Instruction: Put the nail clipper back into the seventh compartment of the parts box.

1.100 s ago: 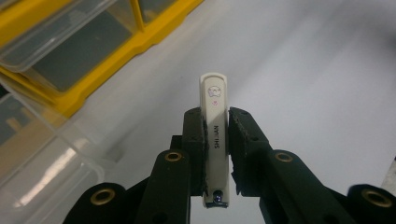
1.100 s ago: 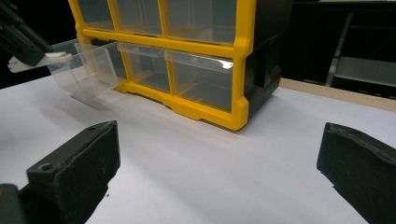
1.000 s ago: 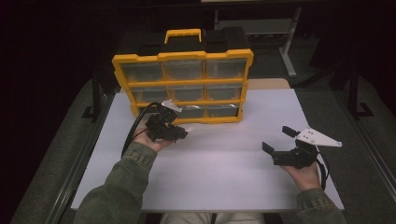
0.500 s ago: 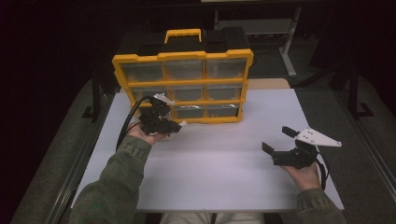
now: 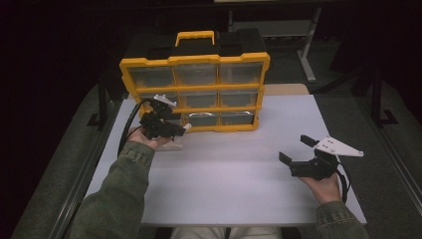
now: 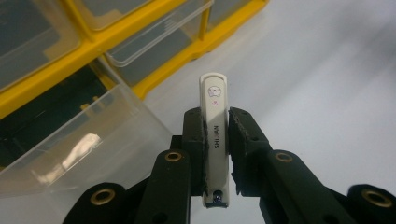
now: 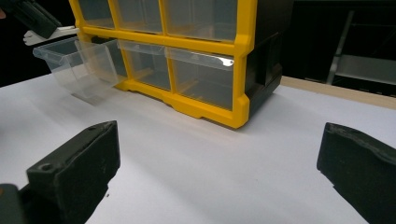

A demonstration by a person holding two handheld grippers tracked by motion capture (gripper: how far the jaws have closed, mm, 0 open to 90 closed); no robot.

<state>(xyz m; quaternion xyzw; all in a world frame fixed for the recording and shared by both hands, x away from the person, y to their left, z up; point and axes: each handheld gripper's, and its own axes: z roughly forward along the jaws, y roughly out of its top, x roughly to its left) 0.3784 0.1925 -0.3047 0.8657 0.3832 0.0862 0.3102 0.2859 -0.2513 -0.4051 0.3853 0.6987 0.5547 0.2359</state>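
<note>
While left hand-held gripper clamps nail clipper, right hand-held gripper gapes (wide).

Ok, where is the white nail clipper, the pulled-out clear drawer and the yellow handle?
nail clipper [image 6: 215, 126], left gripper view, middle of its white lever
clear drawer [image 7: 74, 63], right gripper view, its front wall
yellow handle [image 5: 195, 35], high view, its top bar
</note>
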